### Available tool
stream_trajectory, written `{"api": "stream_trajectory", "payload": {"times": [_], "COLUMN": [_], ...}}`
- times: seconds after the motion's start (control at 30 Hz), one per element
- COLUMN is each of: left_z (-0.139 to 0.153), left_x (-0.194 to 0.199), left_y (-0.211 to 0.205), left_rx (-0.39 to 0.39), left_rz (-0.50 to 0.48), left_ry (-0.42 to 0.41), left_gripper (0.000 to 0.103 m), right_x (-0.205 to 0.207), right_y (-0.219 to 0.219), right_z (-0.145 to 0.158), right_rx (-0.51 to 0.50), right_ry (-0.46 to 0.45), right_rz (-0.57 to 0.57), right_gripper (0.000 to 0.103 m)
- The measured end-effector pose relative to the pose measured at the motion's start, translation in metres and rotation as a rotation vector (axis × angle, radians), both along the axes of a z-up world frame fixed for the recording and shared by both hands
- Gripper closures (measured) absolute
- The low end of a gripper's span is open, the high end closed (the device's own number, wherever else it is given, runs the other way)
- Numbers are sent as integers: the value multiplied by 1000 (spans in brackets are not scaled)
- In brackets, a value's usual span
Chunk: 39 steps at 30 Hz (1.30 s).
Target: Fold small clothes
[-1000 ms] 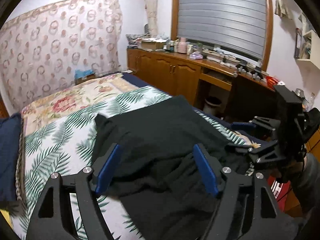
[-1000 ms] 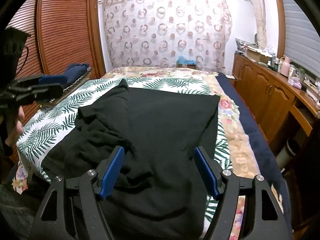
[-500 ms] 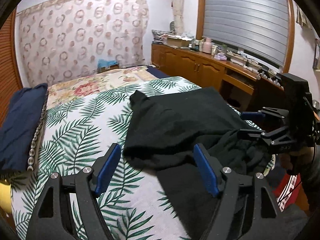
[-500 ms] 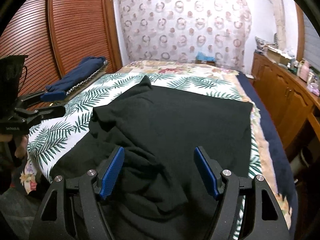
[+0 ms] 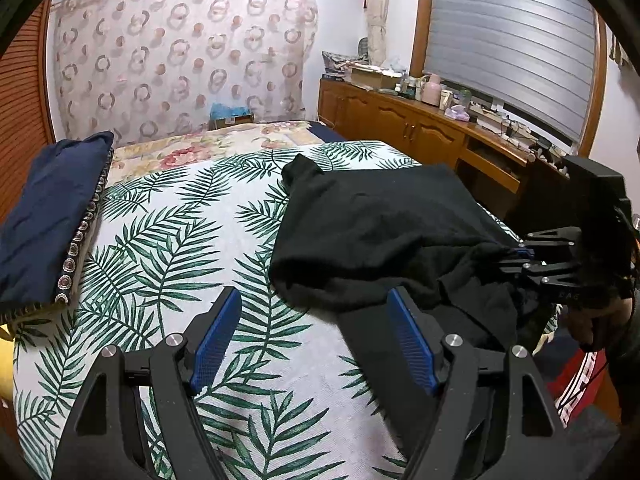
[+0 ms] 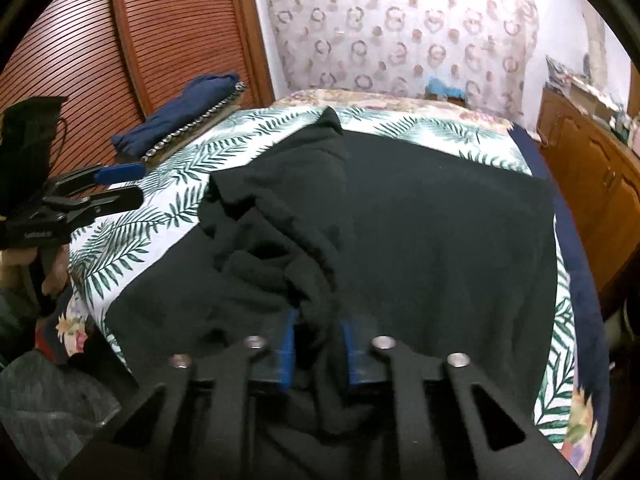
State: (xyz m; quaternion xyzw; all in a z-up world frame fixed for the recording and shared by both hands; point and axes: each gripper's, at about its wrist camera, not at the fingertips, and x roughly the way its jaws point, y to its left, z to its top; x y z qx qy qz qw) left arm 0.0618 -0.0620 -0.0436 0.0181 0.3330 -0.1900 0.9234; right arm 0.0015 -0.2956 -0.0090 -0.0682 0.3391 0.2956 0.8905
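Two grippers are in my feeds, and I'll take things from left to right. Farthest left on the bed sits a folded navy cloth (image 5: 48, 216) with a studded trim, lying on the palm-leaf bedspread (image 5: 168, 240) well apart from the work. My left gripper (image 5: 312, 340) hangs over bare bedspread with its blue pads (image 5: 214, 340) spread wide and nothing between them; the right-hand pad sits just at the near edge of the black garment (image 5: 380, 224). That garment lies across the right half of the bed, mostly flat, one corner poking up toward the headboard side, its near portion bunched and rumpled. From the right wrist view I see my right gripper (image 6: 318, 350) pressed together on a gathered ridge of the black fabric, the cloth pinched between the two blue pads and rising in folds just ahead of them. In the left view that same gripper shows at the far right, the fabric drawn taut toward it. Beyond it, a wooden cabinet (image 5: 400, 128) runs along the wall under a shuttered window (image 5: 508, 40).
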Motion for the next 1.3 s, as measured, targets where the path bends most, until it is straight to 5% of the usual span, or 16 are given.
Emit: {"api": "stream_trajectory", "payload": {"times": [0.37, 0.7, 0.87, 1.03, 1.3], "left_z": [3, 7, 10, 10, 12], "left_x": [-2, -5, -6, -8, -9], "left_y": [2, -8, -7, -7, 0], "left_rx": [-12, -3, -3, -6, -5], "left_rz": [-4, -20, -23, -20, 4], "left_ry": [-14, -24, -31, -36, -41], "left_gripper": [27, 27, 27, 27, 27], "right_x": [-45, -55, -62, -62, -49], "right_y": [-19, -60, -64, -54, -28], "right_z": [47, 6, 16, 37, 45], "right_rx": [38, -41, -46, -58, -65], "right_ry": [-175, -58, -83, -137, -148], "right_rz": [-41, -156, -156, -158, -100], "right_gripper": [92, 92, 81, 54, 51]}}
